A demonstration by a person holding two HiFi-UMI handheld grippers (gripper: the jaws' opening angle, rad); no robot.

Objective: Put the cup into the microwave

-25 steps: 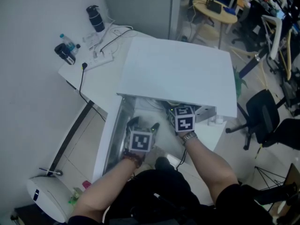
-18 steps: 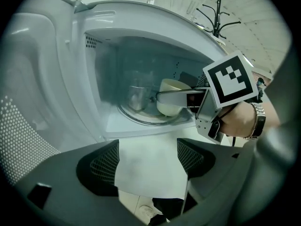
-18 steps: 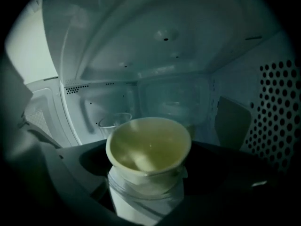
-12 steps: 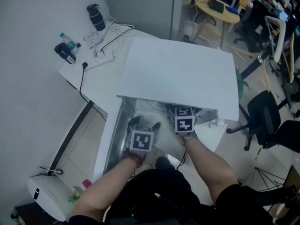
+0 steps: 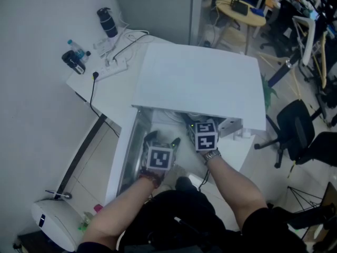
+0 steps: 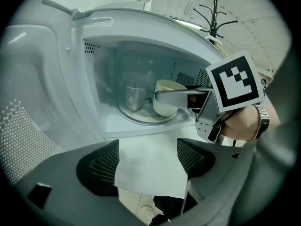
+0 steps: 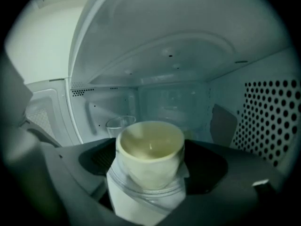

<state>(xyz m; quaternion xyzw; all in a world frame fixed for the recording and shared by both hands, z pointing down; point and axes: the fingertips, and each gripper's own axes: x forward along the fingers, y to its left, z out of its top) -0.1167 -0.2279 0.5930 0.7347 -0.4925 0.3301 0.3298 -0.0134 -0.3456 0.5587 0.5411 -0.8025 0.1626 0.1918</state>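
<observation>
Cup (image 7: 150, 147): cream, clamped in my right hand-held gripper (image 7: 149, 166), inside the microwave (image 7: 188, 46).
Glass (image 7: 117, 124): at the cup's 10 o'clock.
Left hand-held gripper (image 6: 148, 160): jaws apart, holding nothing.

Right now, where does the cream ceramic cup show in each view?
Head view: not visible; hidden under the white microwave top.
Left gripper view: cream ceramic cup right of centre, inside the cavity, held by the right gripper.
Right gripper view: cup at centre, between its jaws.
Shared landmark: the clear glass beside the cup.
</observation>
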